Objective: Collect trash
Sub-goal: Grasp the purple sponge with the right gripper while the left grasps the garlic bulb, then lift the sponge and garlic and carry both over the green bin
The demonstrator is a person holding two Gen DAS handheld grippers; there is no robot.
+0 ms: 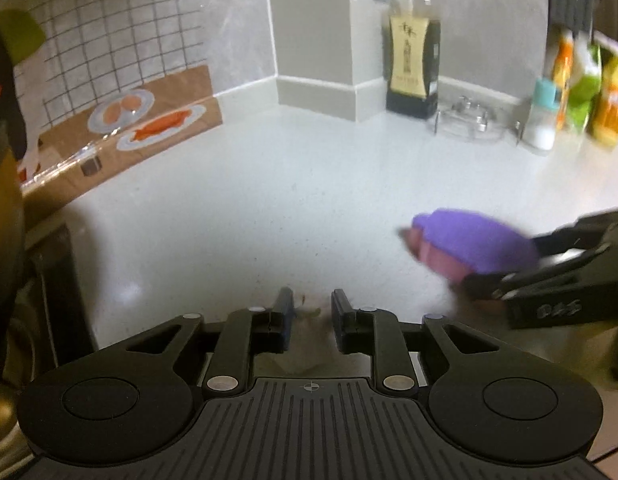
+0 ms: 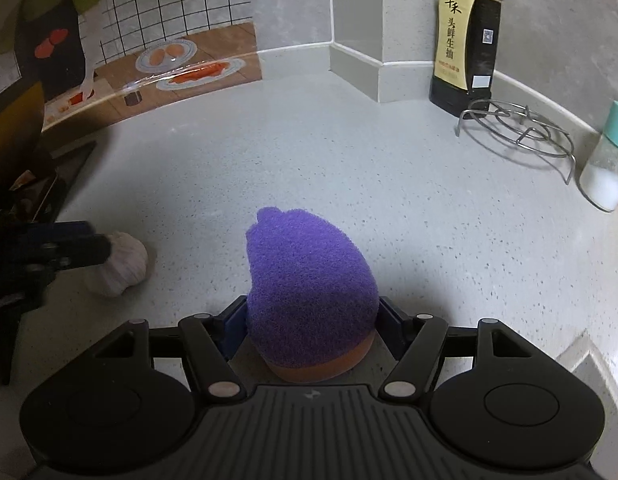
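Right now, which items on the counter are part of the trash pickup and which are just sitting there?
In play:
- garlic bulb, pale and papery, at the left claw
- purple sponge, clamped in the right claw

Just lying about:
- soy sauce bottle
- wire trivet
- salt shaker
- snack packets

Motion blurs the purple sponge (image 1: 475, 242); the soy sauce bottle (image 2: 465, 40) is cropped.
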